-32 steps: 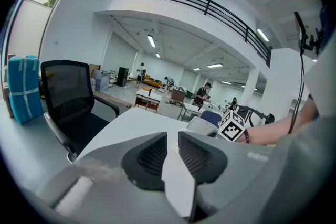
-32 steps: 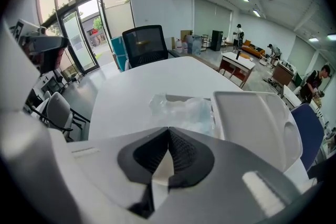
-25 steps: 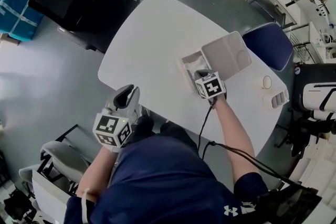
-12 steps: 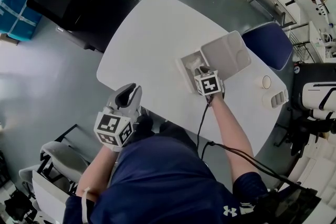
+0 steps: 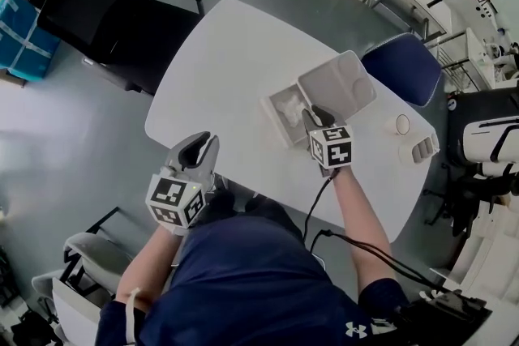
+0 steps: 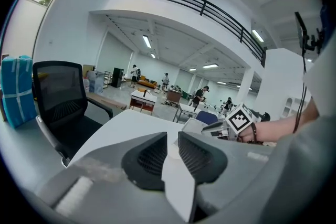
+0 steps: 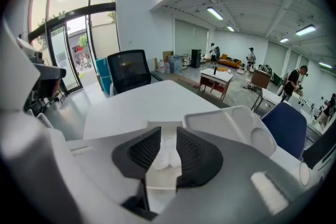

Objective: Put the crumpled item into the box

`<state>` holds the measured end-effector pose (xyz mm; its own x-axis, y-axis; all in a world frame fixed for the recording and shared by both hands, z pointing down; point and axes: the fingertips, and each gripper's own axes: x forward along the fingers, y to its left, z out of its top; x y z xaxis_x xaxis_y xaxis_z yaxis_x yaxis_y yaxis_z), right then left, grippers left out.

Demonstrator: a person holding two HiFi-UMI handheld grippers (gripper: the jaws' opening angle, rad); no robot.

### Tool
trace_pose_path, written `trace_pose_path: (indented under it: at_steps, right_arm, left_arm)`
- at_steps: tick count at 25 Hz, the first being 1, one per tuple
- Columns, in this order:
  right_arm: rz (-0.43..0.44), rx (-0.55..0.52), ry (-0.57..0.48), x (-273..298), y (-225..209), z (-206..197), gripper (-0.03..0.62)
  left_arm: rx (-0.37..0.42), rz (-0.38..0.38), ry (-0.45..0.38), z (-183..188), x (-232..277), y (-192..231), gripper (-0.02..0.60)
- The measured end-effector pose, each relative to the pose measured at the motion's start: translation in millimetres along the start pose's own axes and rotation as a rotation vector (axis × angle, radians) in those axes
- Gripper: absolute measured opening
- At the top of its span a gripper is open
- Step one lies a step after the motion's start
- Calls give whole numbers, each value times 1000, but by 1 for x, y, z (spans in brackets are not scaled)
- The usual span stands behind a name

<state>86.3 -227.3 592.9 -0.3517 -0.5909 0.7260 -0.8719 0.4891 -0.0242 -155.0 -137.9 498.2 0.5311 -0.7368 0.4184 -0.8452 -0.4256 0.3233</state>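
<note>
Head cam looks steeply down at table; other two cams low, sharing box.

Counter: left half bare, passage unobstructed. Right half occupied by box with opened lid alongside; black chair stationed off far-left edge.

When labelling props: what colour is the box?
White all over, the box and its open lid alike; the head view shows it best.

Right gripper is up off the box now, its jaws have just been opening with nothing between them, and the crumpled item lies loose inside the box.
</note>
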Motion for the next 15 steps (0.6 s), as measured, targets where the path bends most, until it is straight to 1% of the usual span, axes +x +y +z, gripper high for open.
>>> trace_pose_path:
  at_steps: [5, 8, 10, 12, 15]
  right_arm:
    - [-80, 1, -197, -61, -19, 45, 83]
    - [-129, -29, -307, -98, -22, 68, 75]
    - [-175, -74, -375, -124, -21, 82, 69]
    - [-227, -151, -454, -154, -16, 101, 60]
    - [-263, -266, -586, -202, 1, 132, 34]
  left_arm:
    - [40, -28, -29, 16, 5, -8, 72]
    - [74, -30, -53, 27, 4, -11, 72]
    - [105, -25, -72, 38, 2, -13, 72]
    - [157, -13, -102, 54, -1, -16, 72]
    - [292, 17, -187, 91, -10, -28, 72]
